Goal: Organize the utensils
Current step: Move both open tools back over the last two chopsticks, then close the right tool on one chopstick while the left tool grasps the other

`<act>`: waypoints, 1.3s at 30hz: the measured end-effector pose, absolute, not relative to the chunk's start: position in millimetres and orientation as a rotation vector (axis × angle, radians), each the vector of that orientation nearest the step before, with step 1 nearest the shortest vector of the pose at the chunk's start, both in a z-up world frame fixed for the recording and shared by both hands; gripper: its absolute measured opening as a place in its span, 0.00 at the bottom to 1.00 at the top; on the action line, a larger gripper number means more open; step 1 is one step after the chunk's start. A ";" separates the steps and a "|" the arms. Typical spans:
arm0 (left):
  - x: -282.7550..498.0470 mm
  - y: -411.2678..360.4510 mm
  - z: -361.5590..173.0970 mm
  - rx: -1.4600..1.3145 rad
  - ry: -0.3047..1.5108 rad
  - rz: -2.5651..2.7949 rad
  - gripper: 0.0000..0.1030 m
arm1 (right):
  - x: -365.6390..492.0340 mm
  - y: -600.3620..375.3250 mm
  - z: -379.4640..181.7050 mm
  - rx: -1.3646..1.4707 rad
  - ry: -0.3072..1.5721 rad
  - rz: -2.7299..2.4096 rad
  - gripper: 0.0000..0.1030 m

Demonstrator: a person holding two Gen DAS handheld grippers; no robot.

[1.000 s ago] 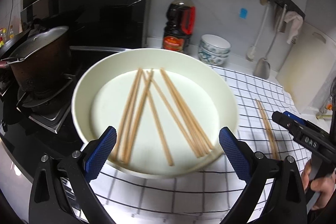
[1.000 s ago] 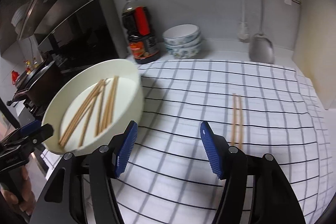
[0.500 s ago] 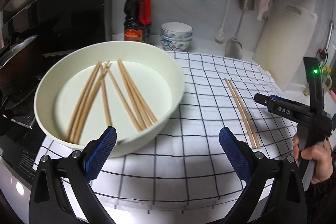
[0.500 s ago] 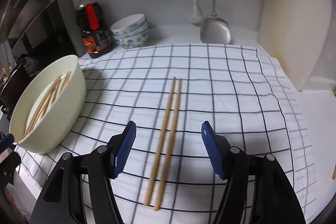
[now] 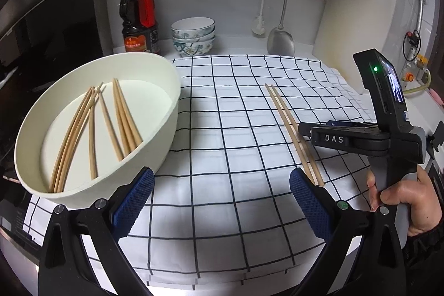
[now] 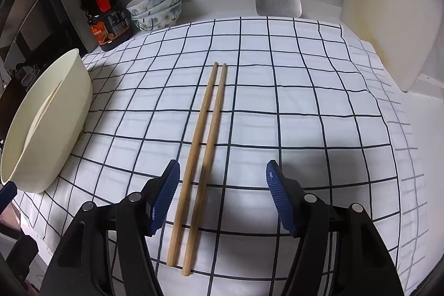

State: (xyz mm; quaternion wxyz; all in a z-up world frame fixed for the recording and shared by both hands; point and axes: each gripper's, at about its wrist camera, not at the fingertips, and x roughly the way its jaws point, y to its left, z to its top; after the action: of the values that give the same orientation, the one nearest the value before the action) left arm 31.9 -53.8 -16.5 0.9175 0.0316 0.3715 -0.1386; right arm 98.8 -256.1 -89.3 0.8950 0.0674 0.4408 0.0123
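Note:
A pair of wooden chopsticks lies side by side on the checked cloth; it also shows in the left wrist view. My right gripper is open, low over the near ends of the pair, which lie between its fingers. A cream bowl at the left holds several more chopsticks; its wall shows in the right wrist view. My left gripper is open and empty, above the cloth just right of the bowl.
A soy sauce bottle, stacked patterned bowls, a metal spatula and a white cutting board stand along the back wall. A dark stove area lies left of the bowl.
Both grippers swung right, away from the bowl. The right gripper came down over the pair of chopsticks on the cloth. Both stayed open.

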 end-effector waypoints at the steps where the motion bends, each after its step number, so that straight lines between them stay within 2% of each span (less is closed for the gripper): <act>1: 33.3 -56.4 -16.7 0.072 0.764 -0.285 0.94 | 99.6 -257.0 -90.0 0.140 0.918 0.022 0.60; 24: 67.7 -70.5 -23.0 0.073 0.800 -0.227 0.94 | 103.1 -248.1 -107.1 0.015 0.944 -0.010 0.60; 25: 68.6 -70.8 -23.4 0.072 0.801 -0.225 0.94 | 102.8 -248.0 -106.8 0.014 0.942 -0.005 0.56; 26: 69.4 -71.4 -23.8 0.071 0.803 -0.223 0.94 | 102.2 -247.4 -106.3 0.012 0.935 0.001 0.44; 27: 70.1 -72.2 -24.4 0.072 0.805 -0.223 0.94 | 101.7 -246.4 -105.5 0.008 0.931 0.008 0.37; 28: 70.5 -73.2 -24.9 0.073 0.806 -0.222 0.94 | 101.4 -244.7 -104.5 -0.003 0.928 0.008 0.25; 29: 71.2 -74.5 -25.5 0.077 0.808 -0.222 0.94 | 101.3 -243.3 -104.0 -0.013 0.927 0.007 0.18; 39: 85.0 -96.7 -38.4 0.116 0.846 -0.207 0.94 | 101.9 -268.8 -103.8 0.023 0.927 0.005 0.09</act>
State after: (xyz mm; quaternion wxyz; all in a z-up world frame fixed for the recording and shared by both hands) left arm 85.0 -96.7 -38.4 0.9050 0.0562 0.4097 -0.1002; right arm 101.9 -268.8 -103.8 0.8944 0.0112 0.4472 0.0026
